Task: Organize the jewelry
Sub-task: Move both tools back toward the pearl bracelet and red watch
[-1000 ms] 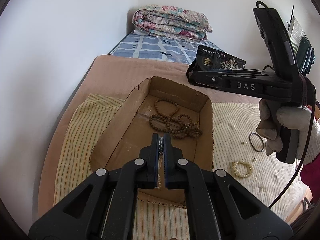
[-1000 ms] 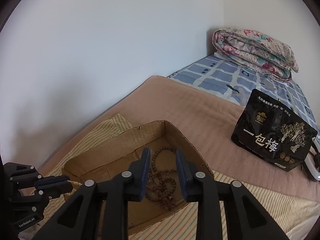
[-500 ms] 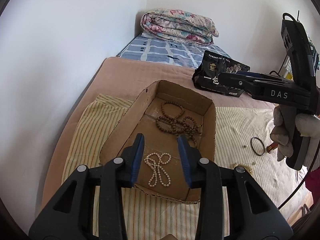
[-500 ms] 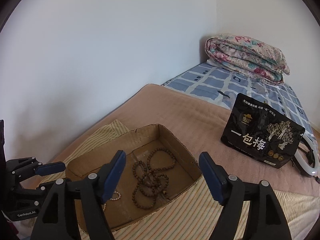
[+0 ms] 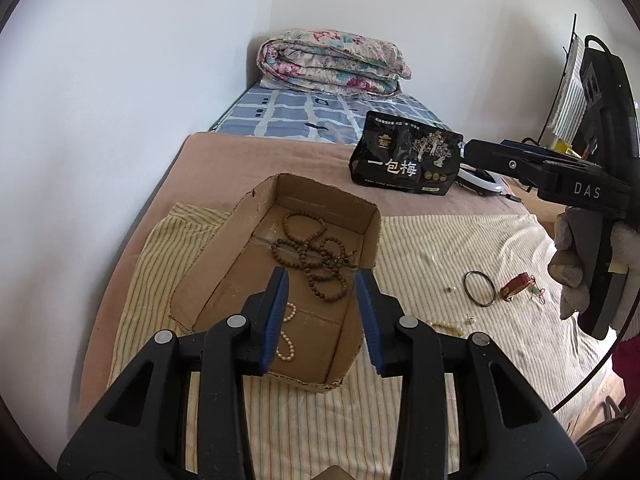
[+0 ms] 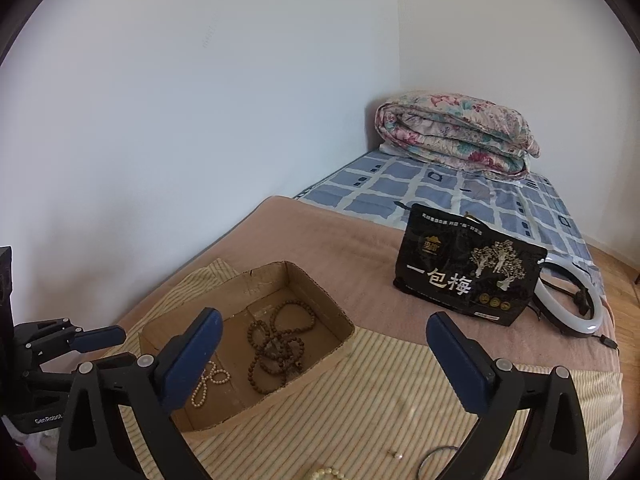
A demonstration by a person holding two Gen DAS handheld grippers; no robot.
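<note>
— While both tools hang over the bed, what does each one have hold of?
— Nothing. The left gripper (image 5: 322, 294) stands partly open above the cardboard box (image 5: 372, 236), with empty air between its blue pads. The right gripper (image 6: 324, 350) has just been opening and now stands spread as wide as it goes, likewise empty.

— Where is the jewelry?
— Two pieces lie inside the box: a tangle of brown wooden beads (image 5: 314, 250) toward the far end, and a pale pearl strand (image 6: 206, 384) on the floor of the near end. They lie apart from each other. The box rests on a striped cloth (image 5: 420, 240) over a tan blanket (image 6: 320, 236).

— Does one camera show what the other misses?
— Yes. The left wrist view covers the loose pieces on the cloth to the right of the box: a dark bangle (image 5: 480, 288), a small red item (image 5: 516, 286) just beside it, and a cream bead bracelet (image 5: 446, 325) partly hidden behind the gripper's finger. It also shows the gloved hand (image 5: 572, 268) on the right tool. The right wrist view catches only the edges of the bangle and bracelet at its lower rim, but it shows the whole pearl strand, and a white ring light (image 6: 572, 300) behind the black snack bag (image 6: 464, 268).
</note>
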